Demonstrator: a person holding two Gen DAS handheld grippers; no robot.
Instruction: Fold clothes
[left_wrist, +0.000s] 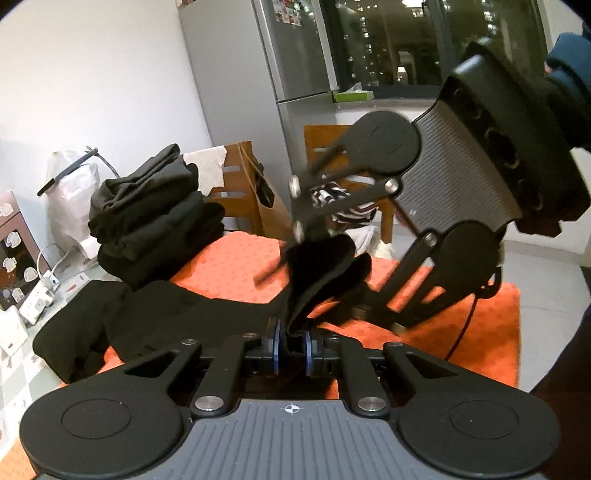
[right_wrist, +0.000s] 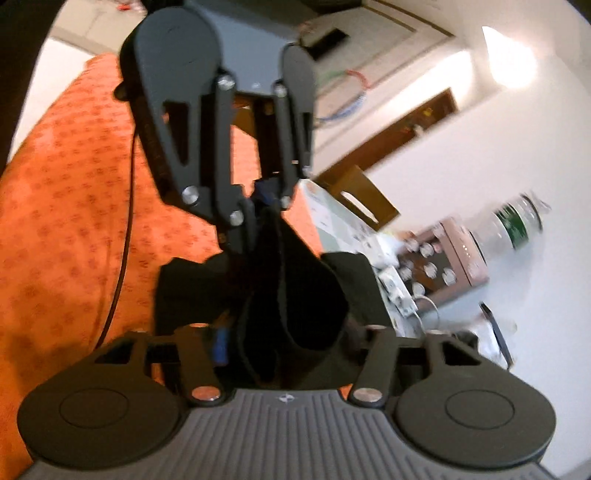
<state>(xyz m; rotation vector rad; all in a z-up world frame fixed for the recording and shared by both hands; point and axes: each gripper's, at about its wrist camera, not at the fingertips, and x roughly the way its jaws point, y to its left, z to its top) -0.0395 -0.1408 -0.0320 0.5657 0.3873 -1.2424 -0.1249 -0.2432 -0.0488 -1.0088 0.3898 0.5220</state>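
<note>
left gripper clamped nearly closed on a bunched edge of a black garment; blue pads pinching the cloth on both sides. garment rising from this grip as a twisted band toward the right gripper, rest of it trailing down onto the orange patterned cloth covering the table. right gripper seen from the left wrist view rolled on its side, blurred, fingertips at the upper end of the black band. from the right wrist view, black fabric filling the gap between the right gripper's fingers, one blue pad visible at the left side of the cloth; jaws partly closed, cannot tell whether pads press on the fabric. no earlier frame, motion not noted. stack of folded dark clothes at the far left of the table, well apart from both grippers. another black piece lying flat at the near left edge. dark blue sleeve behind the right gripper body. wooden chair beyond the table.
</note>
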